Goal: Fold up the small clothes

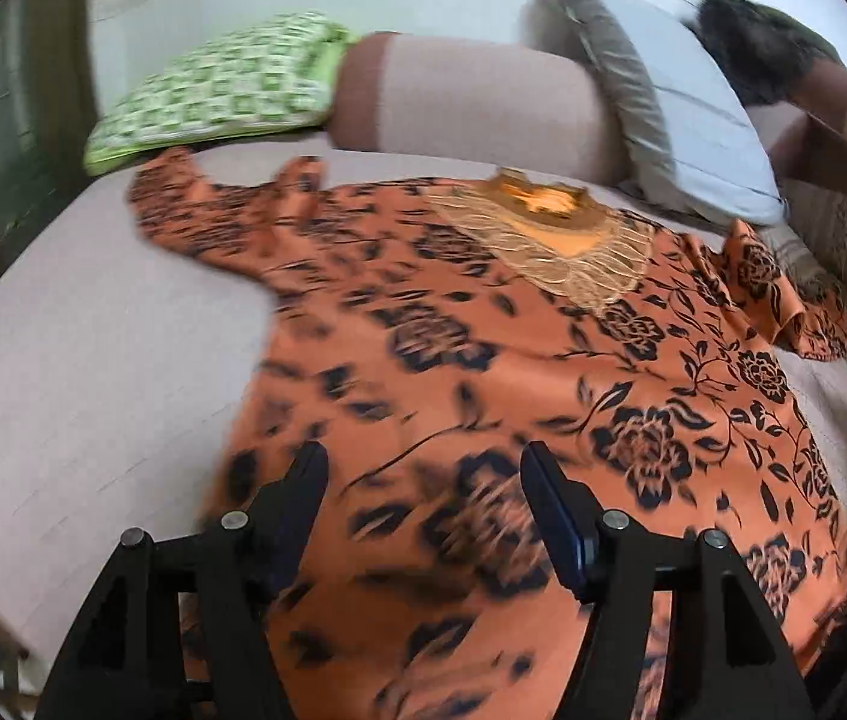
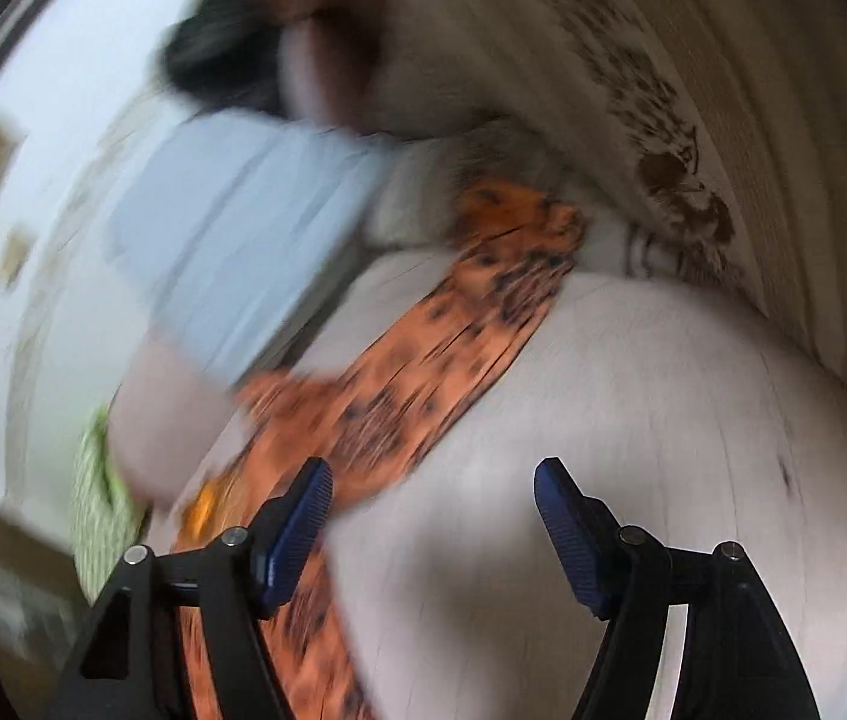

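Note:
An orange top with a black flower print lies spread flat on a pale bed, its beige fringed neckline toward the far side and a sleeve out to each side. My left gripper hovers over the lower middle of the top, jaws apart, nothing between them. In the blurred right wrist view, my right gripper is open above the bare sheet, beside a sleeve of the orange top that runs diagonally past its left finger.
A green checked cushion, a beige bolster and a pale blue pillow line the head of the bed. A dark furry thing sits at the far right. A patterned cream cloth lies beyond the bed.

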